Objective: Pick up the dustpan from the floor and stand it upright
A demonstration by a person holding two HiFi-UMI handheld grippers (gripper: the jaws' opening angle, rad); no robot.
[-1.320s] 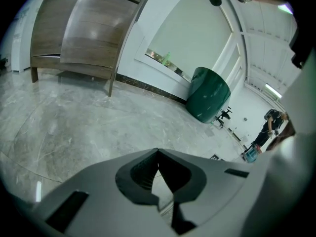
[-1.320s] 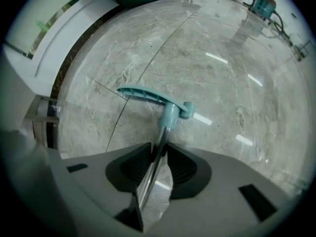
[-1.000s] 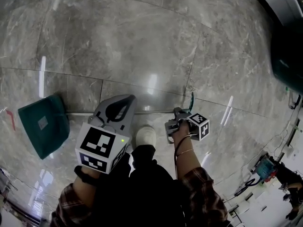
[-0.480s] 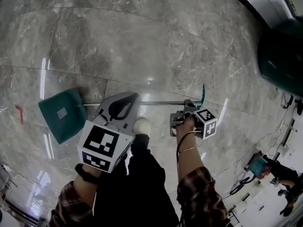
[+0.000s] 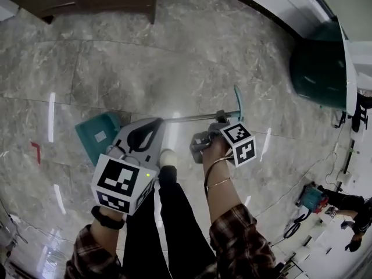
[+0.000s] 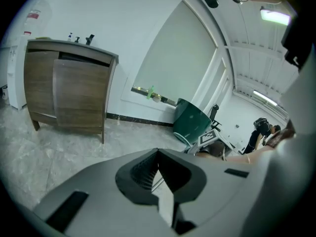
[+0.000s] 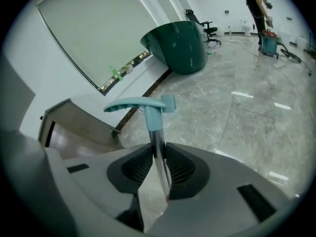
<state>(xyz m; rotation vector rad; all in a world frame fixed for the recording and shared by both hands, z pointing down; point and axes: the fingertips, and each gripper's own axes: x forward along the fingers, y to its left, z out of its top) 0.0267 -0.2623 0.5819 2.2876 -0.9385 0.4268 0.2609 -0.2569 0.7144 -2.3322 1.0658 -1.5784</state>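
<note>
Right gripper view: right hand-held gripper point(image 7: 157, 151) clamps the dustpan handle point(image 7: 156, 137) below its teal grip point(image 7: 136, 104).

The floor point(image 5: 174, 68) is polished grey veined stone, glossy enough to mirror the ceiling lights as bright streaks. The dustpan point(image 5: 93, 145) has a smooth teal plastic pan, a thin shiny metal shaft point(image 5: 192, 118) and a paler teal plastic handle point(image 7: 140, 104). The left gripper point(image 6: 158, 154) and the right gripper point(image 7: 158, 152) have matt grey plastic shells and black ribbed pads point(image 7: 180, 169). The cabinet point(image 6: 69, 93) shows matt brown wood grain. The bin point(image 7: 177, 41) is dark green and glossy. The sleeve point(image 5: 241, 243) is checked cloth.
</note>
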